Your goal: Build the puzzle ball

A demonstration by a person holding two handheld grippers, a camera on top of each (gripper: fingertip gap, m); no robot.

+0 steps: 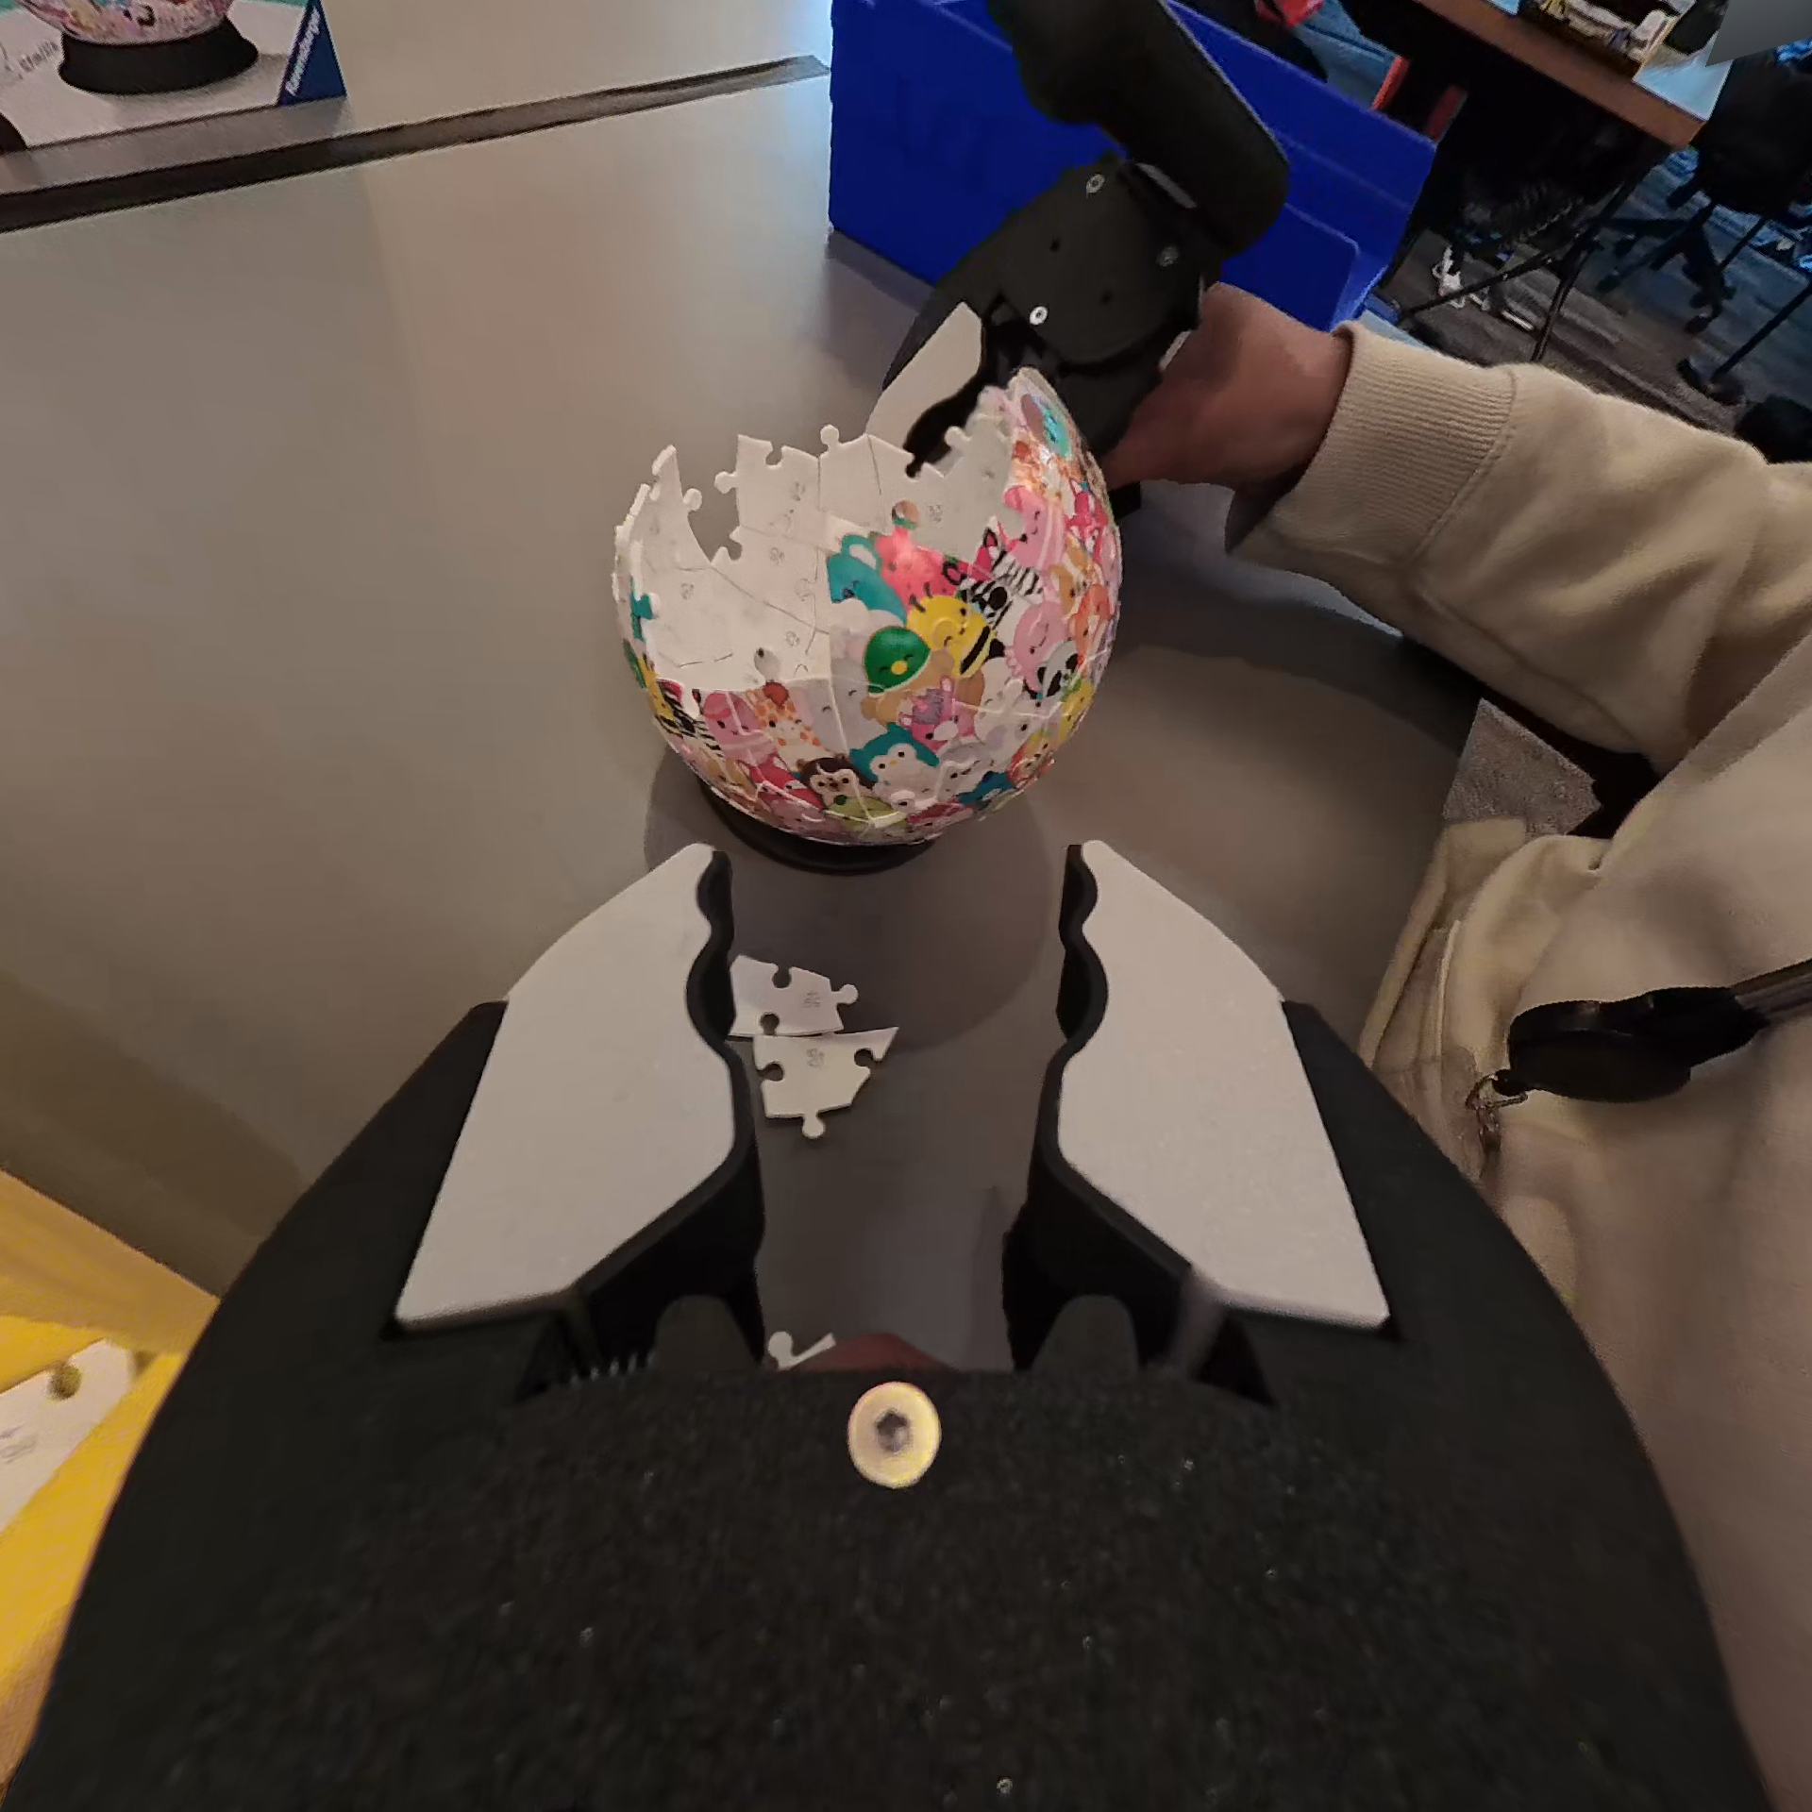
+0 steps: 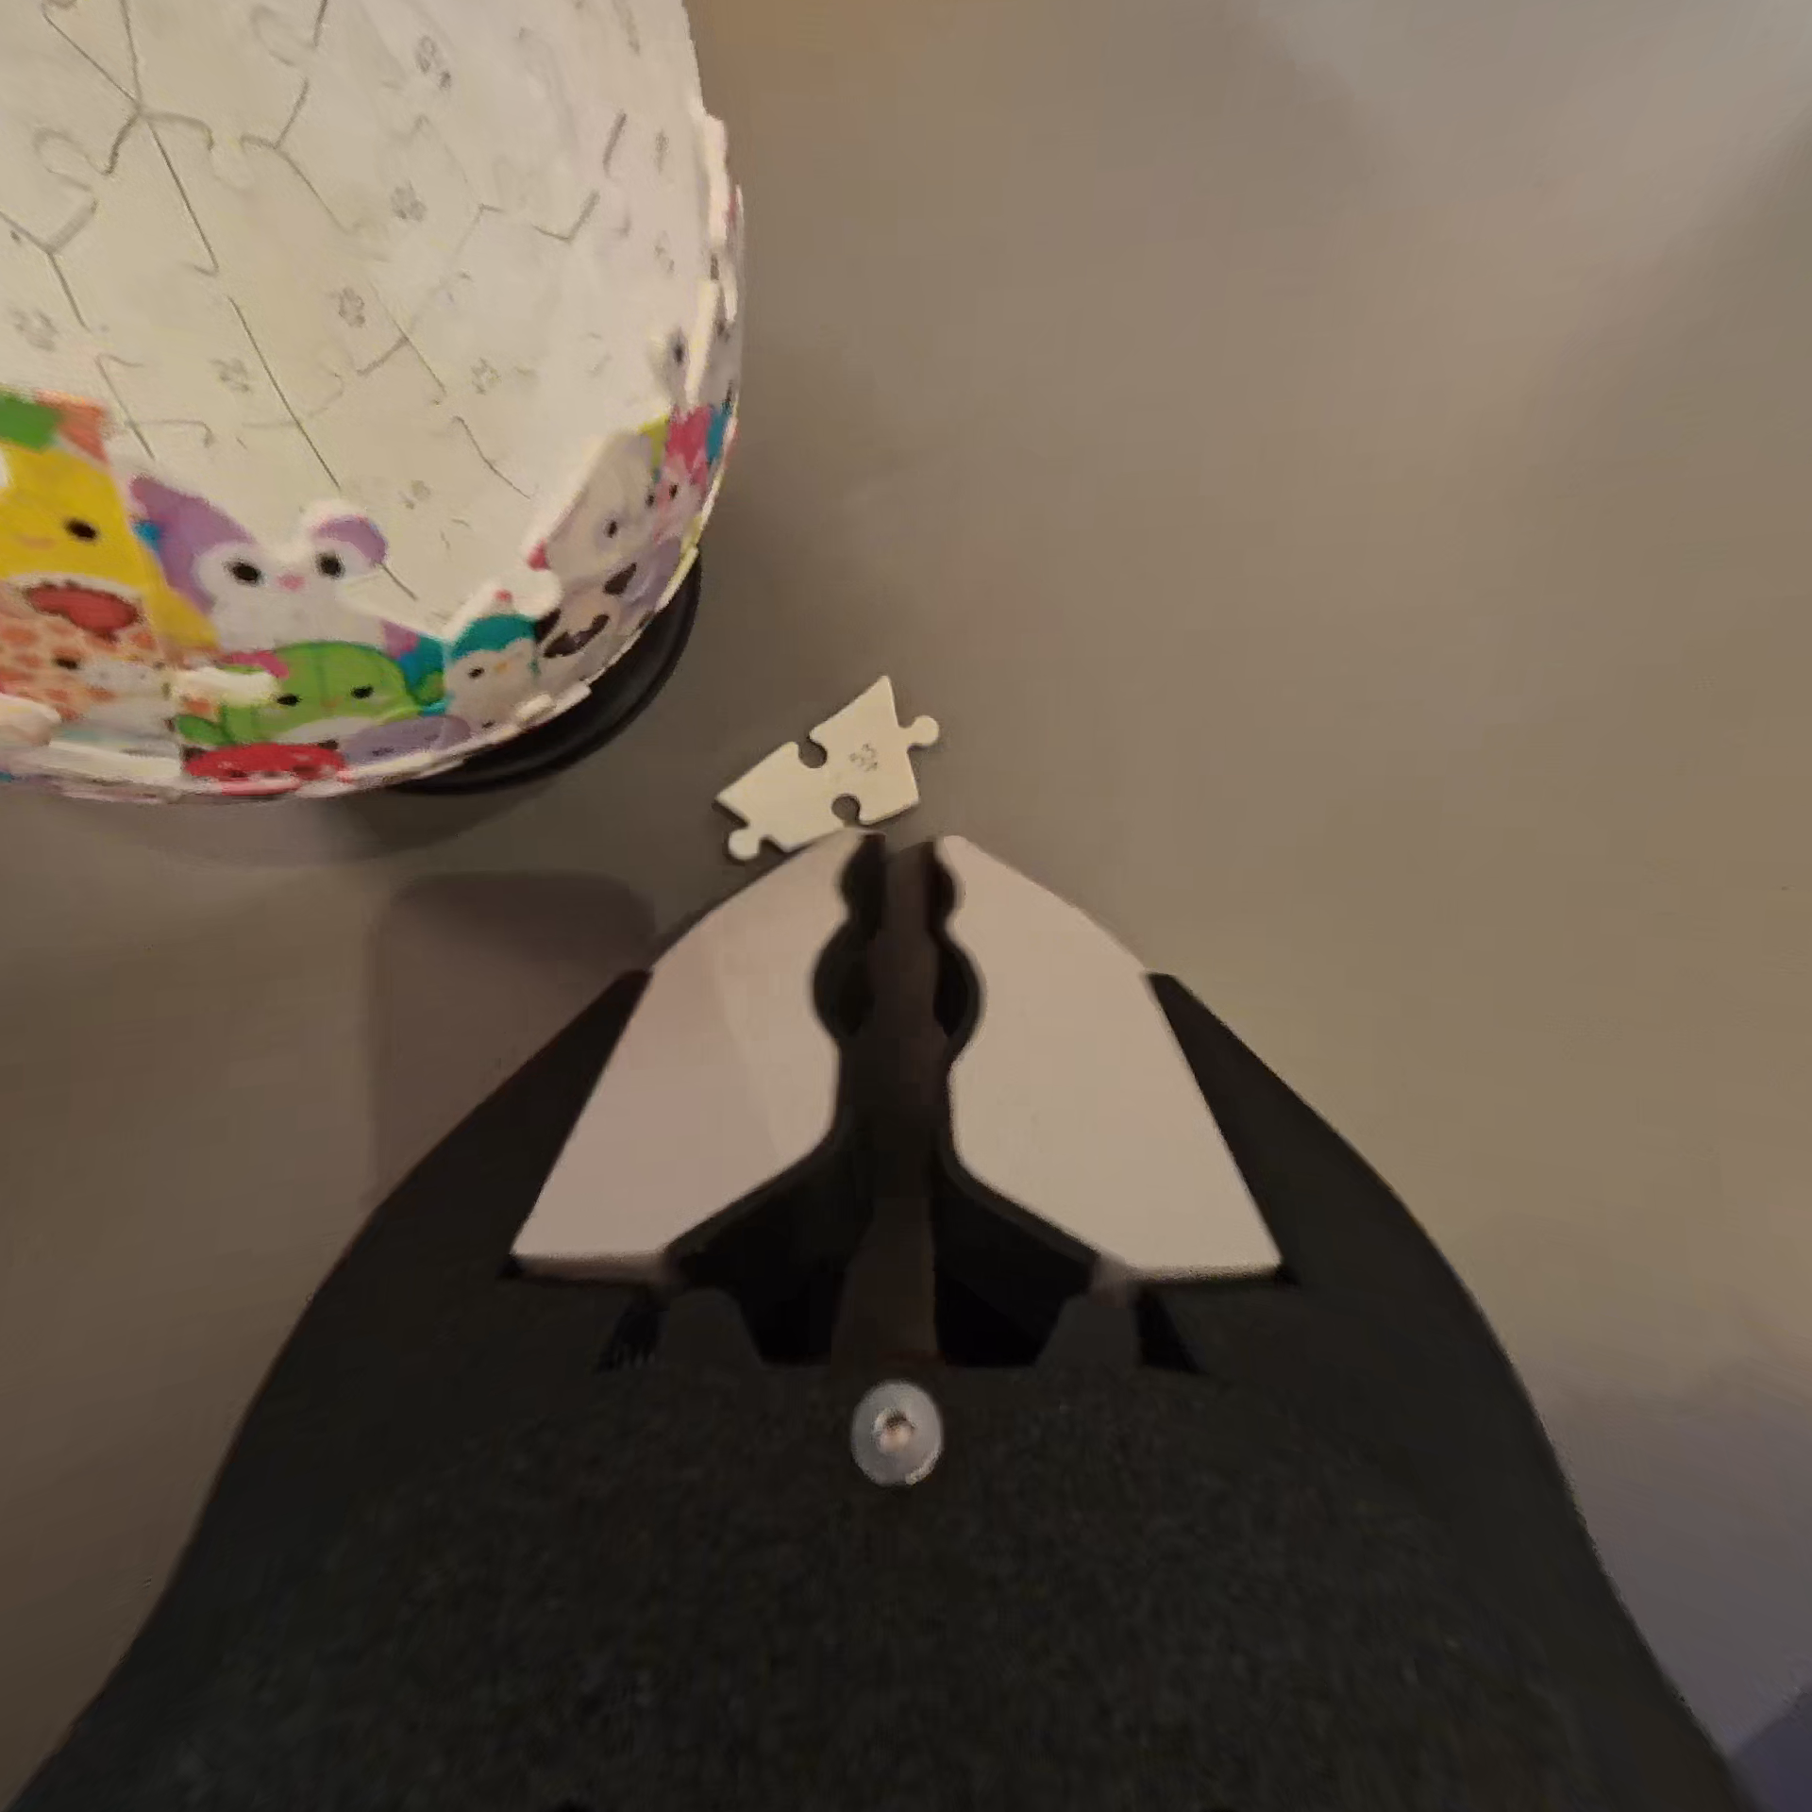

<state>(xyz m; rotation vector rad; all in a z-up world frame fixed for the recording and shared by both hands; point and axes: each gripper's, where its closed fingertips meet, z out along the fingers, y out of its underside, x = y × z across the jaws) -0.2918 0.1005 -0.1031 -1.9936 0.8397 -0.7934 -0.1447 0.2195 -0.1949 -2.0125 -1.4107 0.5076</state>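
Observation:
The half-built puzzle ball (image 1: 882,637) sits on a black stand (image 1: 814,853) on the grey table, its top open and its white inside showing. My left gripper (image 1: 897,863) is open just in front of the stand. Two white loose pieces (image 1: 794,995) (image 1: 819,1074) lie on the table under it, near the left finger, untouched. My right gripper (image 1: 941,436) is at the ball's far rim. In the right wrist view its jaws (image 2: 902,845) are almost together, with white pieces (image 2: 833,775) on the table just beyond the tips and the ball (image 2: 343,392) at upper left.
The puzzle's box (image 1: 147,69) stands at the back left and a blue bin (image 1: 931,127) at the back. A person's cream sleeve (image 1: 1471,549) reaches in from the right. A yellow object (image 1: 59,1373) lies at the lower left. Another white piece (image 1: 799,1348) peeks out under my left gripper. The gap from one gripper's tips to the other's is roughly 20 cm.

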